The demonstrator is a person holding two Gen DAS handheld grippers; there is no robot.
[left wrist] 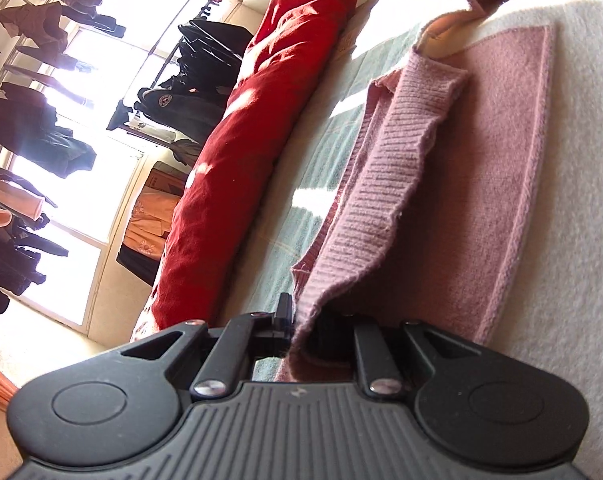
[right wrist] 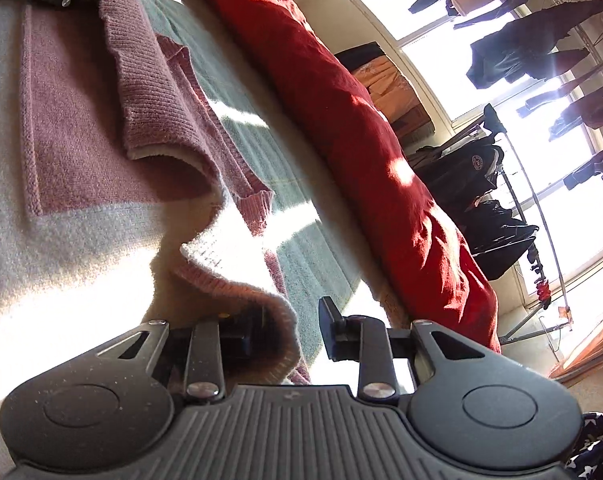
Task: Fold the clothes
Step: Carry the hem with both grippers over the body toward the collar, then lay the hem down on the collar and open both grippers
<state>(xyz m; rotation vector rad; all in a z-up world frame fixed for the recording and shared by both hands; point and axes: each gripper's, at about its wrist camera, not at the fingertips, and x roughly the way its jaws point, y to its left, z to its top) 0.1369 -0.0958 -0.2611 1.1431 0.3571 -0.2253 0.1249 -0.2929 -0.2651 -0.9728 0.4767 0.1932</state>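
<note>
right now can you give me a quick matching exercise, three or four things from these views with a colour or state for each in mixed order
Things:
1. sweater
2. long bolster
3. left gripper
4. striped sheet

Descriptions:
a. pale green
b. pink ribbed hem on a cream body
c. shut on a hem
d. deep red

Pairs: 1-b, 2-d, 3-c, 4-a

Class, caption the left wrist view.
Left gripper pinching the ribbed hem of a pink-and-cream knitted sweater on the bed.

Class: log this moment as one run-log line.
step: folding | left gripper: shut on sweater hem | right gripper: open around hem | surface: green bedcover
</note>
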